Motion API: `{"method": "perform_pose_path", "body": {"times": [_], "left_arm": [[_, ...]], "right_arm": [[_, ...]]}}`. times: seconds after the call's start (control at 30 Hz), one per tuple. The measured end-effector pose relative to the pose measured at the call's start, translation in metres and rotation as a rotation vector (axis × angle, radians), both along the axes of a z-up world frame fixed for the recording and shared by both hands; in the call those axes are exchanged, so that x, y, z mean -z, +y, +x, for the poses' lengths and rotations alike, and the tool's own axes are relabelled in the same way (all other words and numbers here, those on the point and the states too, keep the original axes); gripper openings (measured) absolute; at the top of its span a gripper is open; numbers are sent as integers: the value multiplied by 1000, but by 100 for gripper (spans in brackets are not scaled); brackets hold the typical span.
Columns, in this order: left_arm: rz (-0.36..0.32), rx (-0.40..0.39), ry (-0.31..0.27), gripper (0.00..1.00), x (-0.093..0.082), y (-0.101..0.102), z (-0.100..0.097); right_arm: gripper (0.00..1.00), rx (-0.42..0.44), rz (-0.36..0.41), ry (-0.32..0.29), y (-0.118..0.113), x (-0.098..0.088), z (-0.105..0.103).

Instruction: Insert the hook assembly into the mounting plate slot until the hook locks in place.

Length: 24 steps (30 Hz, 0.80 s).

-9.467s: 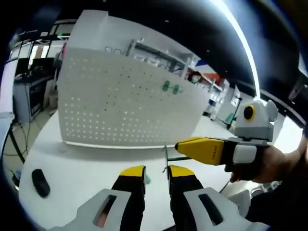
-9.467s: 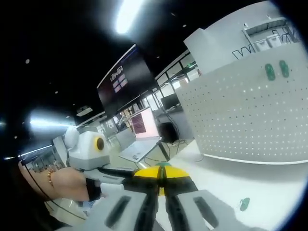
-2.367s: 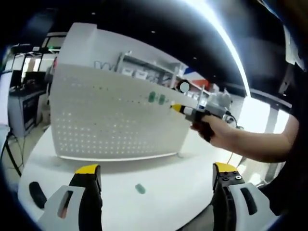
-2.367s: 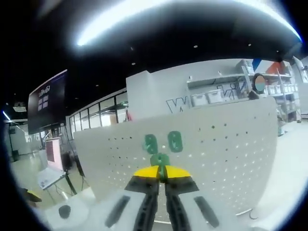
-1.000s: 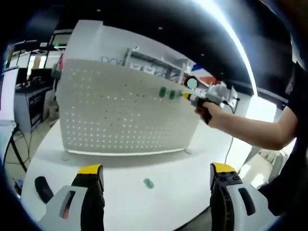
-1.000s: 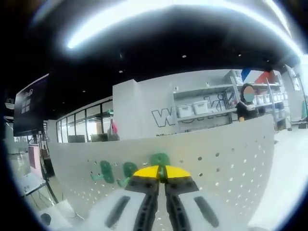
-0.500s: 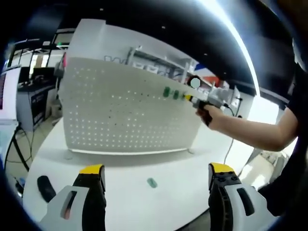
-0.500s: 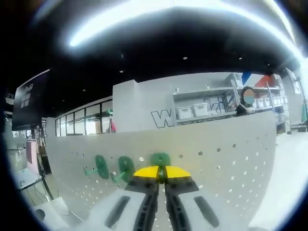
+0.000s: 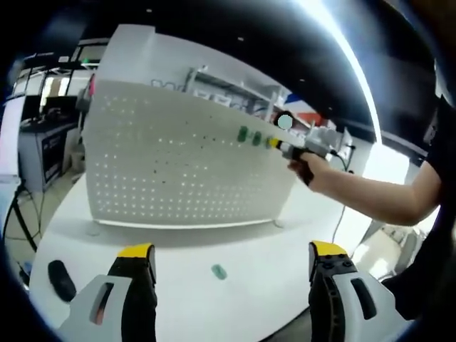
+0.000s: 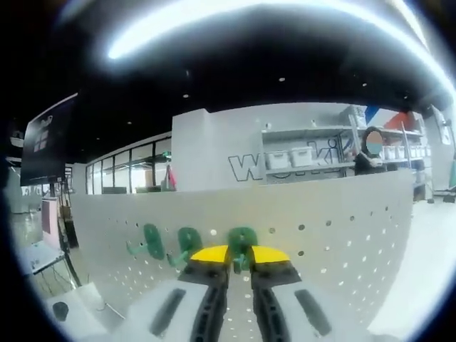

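A white pegboard mounting plate (image 9: 178,171) stands upright on a white table (image 9: 271,263). Two green hooks (image 9: 249,135) sit near its top edge. Beside them, a hand holds my right gripper (image 9: 276,144) against the board. In the right gripper view a third green hook (image 10: 242,239) lies against the plate (image 10: 342,242), right of the other two hooks (image 10: 171,242). My right gripper (image 10: 240,255) has its jaws parted by a narrow gap around this hook's stem. My left gripper (image 9: 231,251) hangs wide open over the table, holding nothing.
A loose green piece (image 9: 219,271) lies on the table in front of the board. A black object (image 9: 60,279) sits near the table's left edge. The person's arm (image 9: 377,199) reaches across from the right. Shelves and desks stand behind the board.
The right gripper's jaws, pressed together on the hook half a second ago, now show a small gap. The left gripper stays wide open; its view has shifted slightly.
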<state>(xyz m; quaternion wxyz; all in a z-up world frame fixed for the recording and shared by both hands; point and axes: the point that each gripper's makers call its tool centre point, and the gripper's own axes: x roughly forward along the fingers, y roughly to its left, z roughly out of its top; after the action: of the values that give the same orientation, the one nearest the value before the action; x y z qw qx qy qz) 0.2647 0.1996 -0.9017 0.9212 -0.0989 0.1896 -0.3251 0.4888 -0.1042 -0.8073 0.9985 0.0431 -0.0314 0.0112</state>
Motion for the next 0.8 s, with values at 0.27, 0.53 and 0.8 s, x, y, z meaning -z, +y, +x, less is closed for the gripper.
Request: {"method": "perform_pose_path", "body": {"times": [0.27, 0.53, 0.8], "left_arm": [[7, -7, 1, 91, 0, 4, -5], [19, 1, 13, 92, 5, 2, -12], [5, 2, 17, 94, 3, -1, -18]], "right_arm": [[21, 8, 43, -10, -3, -6, -10], [25, 0, 23, -5, 3, -5, -25], [28, -24, 7, 34, 10, 8, -45]]}}
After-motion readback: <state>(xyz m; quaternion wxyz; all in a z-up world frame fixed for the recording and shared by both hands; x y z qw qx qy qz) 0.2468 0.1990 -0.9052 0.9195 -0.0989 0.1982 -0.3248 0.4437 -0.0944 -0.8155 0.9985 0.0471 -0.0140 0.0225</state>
